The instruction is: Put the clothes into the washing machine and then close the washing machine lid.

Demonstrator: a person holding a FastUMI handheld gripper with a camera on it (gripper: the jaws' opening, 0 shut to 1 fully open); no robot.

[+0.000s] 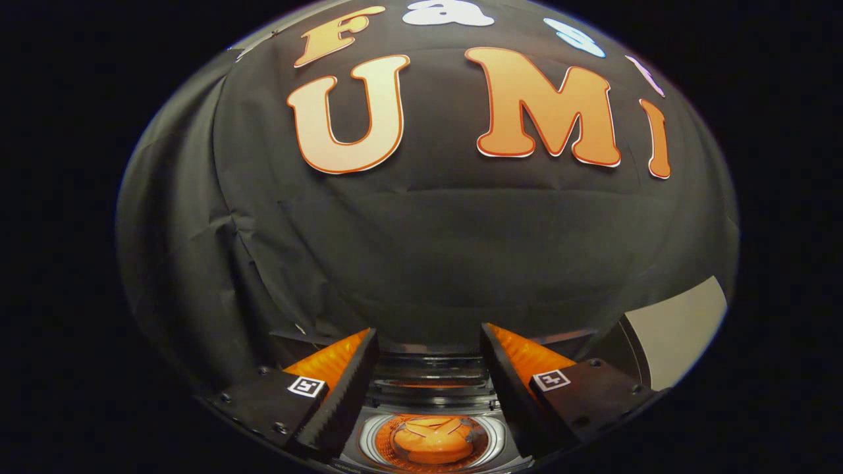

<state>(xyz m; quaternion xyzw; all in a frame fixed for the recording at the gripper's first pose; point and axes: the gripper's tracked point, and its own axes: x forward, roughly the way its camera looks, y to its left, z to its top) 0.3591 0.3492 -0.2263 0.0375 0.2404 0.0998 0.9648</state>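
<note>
The gripper [429, 368] is hovering open and empty above the washing machine [431, 401] (lid position unclear), so approaching slowly seems advisable.

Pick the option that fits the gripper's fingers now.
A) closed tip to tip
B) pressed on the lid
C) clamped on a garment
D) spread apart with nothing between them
D: the gripper has its fingers spread wide, only the black cloth wall beyond the gap.
</note>
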